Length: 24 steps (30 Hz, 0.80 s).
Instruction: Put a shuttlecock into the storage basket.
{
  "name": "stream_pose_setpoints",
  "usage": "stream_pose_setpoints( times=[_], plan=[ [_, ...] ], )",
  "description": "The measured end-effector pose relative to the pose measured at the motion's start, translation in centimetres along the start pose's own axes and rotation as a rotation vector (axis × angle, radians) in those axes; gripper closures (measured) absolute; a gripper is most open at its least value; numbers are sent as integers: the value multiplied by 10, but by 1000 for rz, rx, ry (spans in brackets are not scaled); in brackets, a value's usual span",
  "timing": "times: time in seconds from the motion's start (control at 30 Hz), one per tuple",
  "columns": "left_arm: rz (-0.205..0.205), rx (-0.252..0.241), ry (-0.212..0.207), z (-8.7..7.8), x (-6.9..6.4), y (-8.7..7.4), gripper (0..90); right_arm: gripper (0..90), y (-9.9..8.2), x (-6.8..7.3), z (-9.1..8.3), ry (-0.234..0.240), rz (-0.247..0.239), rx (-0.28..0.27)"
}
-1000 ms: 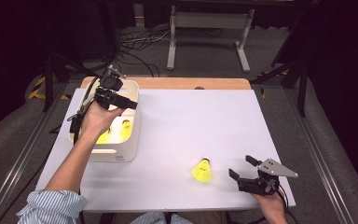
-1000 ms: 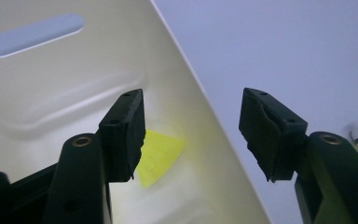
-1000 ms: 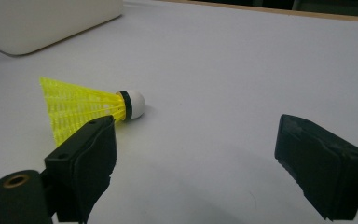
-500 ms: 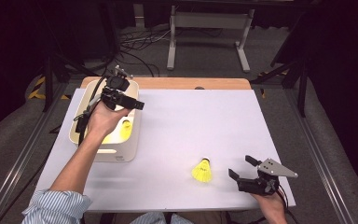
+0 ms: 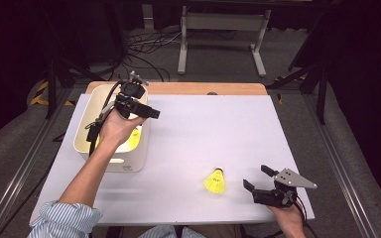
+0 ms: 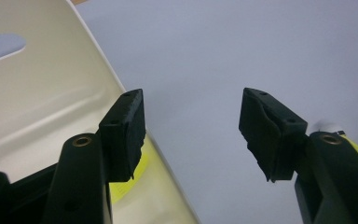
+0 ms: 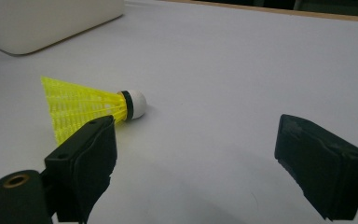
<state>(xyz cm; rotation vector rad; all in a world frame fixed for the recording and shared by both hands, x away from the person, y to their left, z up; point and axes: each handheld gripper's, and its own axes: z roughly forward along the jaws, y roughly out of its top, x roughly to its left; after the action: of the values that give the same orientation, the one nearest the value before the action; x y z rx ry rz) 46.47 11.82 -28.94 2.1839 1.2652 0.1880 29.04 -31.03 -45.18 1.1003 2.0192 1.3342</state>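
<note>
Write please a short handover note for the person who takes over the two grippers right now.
Left gripper: open, empty, above the right rim of the white bin.
Right gripper: open, empty, low over the table near its front right corner.
Shuttlecocks: yellow ones already lie in the bin; one yellow shuttlecock lies on its side on the table, just left of the right gripper, untouched.
Left to do, most likely: pick up that last shuttlecock and drop it in the bin.

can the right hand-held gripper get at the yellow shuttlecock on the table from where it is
Probably yes. The right hand-held gripper sits beside the shuttlecock with its jaws open and empty, and bare table lies between them. The shuttlecock lies on its side, off to one jaw's side, so a small shift should line it up.
</note>
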Motion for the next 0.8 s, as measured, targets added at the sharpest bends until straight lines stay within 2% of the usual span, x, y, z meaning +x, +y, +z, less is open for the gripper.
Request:
stream_pose_setpoints(
  times=[0.47,0.8],
  plan=[
    [41,2,-17,5,-16,3,413,132,0,-2,1,-7,7,0],
    [44,-7,-30,6,-22,-1,411,132,0,-1,1,-9,11,1]
  ],
)
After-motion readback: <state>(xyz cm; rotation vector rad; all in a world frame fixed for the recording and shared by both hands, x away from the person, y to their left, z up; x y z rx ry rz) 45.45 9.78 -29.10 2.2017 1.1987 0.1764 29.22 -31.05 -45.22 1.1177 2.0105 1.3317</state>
